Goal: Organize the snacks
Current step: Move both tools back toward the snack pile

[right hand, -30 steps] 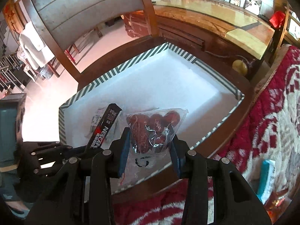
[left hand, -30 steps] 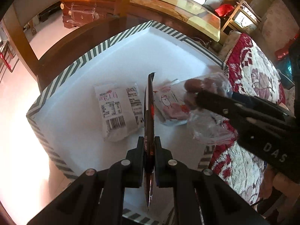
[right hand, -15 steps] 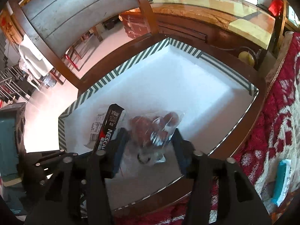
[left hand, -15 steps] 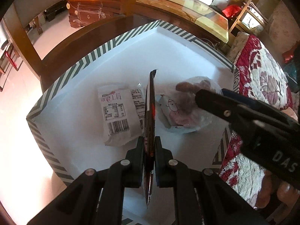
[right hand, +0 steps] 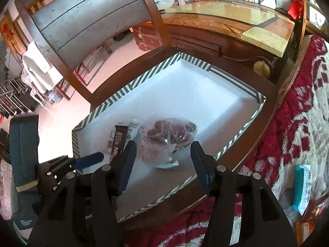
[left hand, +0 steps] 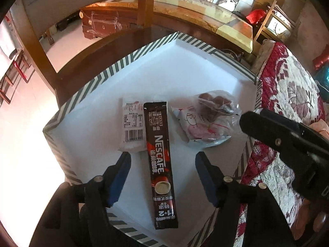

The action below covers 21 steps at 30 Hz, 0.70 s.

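In the white striped-rim box (left hand: 131, 57), my left tongs (left hand: 162, 173), just opening, straddle a flat glossy coffee stick (left hand: 160, 160); my right tongs (right hand: 163, 160) spread above a crinkly clear bag (right hand: 170, 138).

The long dark-brown coffee stick sachet (left hand: 159, 160) reads "NESCAFE" in white, plus "1+2" at its near end (upside down); white packet's print is too small.

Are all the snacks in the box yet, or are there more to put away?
Four things lie in the striped box: the Nescafe stick, a white packet, a pink-printed packet and a clear bag of red snacks. The left gripper has just opened its jaws and let the stick go; the right gripper is open and empty. A teal packet lies outside on the red quilt.
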### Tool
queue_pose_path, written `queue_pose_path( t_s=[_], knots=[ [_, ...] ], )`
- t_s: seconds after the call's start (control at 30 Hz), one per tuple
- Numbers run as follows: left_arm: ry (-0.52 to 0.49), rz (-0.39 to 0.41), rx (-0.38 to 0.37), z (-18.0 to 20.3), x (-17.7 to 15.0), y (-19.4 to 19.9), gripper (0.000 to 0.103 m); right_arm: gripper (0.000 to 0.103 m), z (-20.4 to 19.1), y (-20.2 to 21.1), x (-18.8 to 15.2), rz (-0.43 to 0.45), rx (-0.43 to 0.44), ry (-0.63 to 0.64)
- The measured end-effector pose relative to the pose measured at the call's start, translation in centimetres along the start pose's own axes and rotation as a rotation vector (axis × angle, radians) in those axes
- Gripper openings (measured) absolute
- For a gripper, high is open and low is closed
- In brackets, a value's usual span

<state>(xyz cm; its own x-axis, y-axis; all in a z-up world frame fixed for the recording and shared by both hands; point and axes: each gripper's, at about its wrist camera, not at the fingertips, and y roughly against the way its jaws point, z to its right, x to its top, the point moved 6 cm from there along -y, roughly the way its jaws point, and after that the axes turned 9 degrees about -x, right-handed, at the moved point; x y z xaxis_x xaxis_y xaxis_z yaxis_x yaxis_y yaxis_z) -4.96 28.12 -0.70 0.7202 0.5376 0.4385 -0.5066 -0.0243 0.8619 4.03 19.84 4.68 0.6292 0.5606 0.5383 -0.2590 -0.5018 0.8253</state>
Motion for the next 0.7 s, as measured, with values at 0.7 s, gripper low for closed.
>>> queue_pose_path(
  t_s=[0.7],
  knots=[
    [-0.158, 0.033, -0.031, 7.1, -2.2, 2.3, 0.082, 0.055, 6.0, 5.8, -6.6, 0.042, -0.071, -0.137]
  ],
)
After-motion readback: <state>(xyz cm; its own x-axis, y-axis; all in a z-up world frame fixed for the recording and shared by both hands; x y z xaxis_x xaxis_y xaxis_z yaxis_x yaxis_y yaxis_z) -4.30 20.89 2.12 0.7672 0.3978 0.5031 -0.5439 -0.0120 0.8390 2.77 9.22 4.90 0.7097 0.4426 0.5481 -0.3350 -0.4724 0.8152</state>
